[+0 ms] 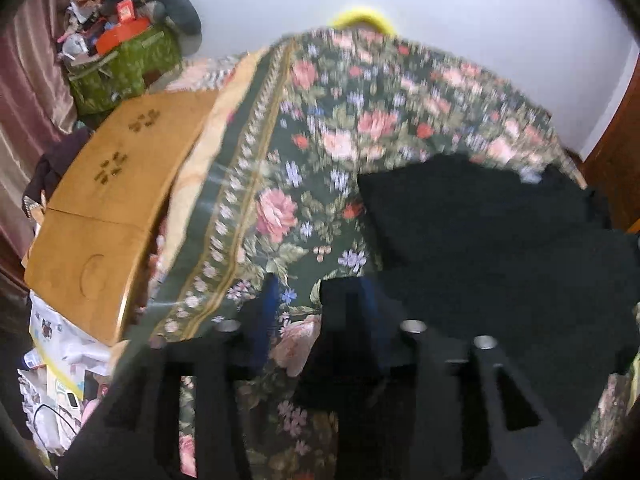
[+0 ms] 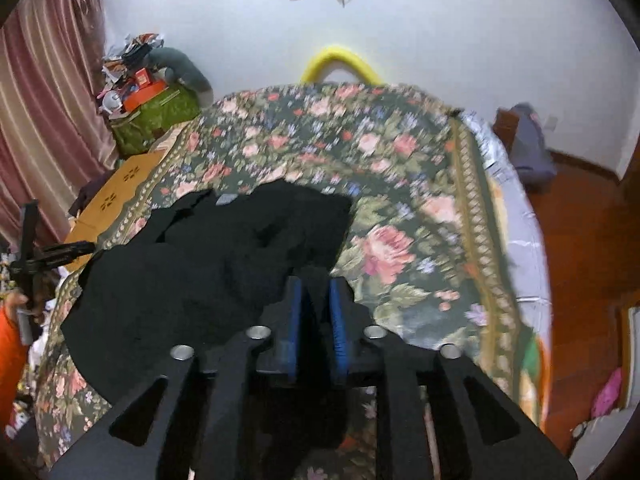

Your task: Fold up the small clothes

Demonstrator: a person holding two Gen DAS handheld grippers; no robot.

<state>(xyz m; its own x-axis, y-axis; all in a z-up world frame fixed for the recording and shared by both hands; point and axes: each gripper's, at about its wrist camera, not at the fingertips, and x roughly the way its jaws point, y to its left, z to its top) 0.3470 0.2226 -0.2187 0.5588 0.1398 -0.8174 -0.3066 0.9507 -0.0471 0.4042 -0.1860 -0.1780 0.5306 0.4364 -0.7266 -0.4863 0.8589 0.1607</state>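
Black garment on floral cover (both tongs parted).

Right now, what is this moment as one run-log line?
stage: fold not begun | black garment: crumpled on floral bedspread | left gripper: open, at garment's edge | right gripper: open, garment's edge between fingers

no words or numbers can be read here. the small tag on the black cloth is too blurry, and so is the red box in the far corner.
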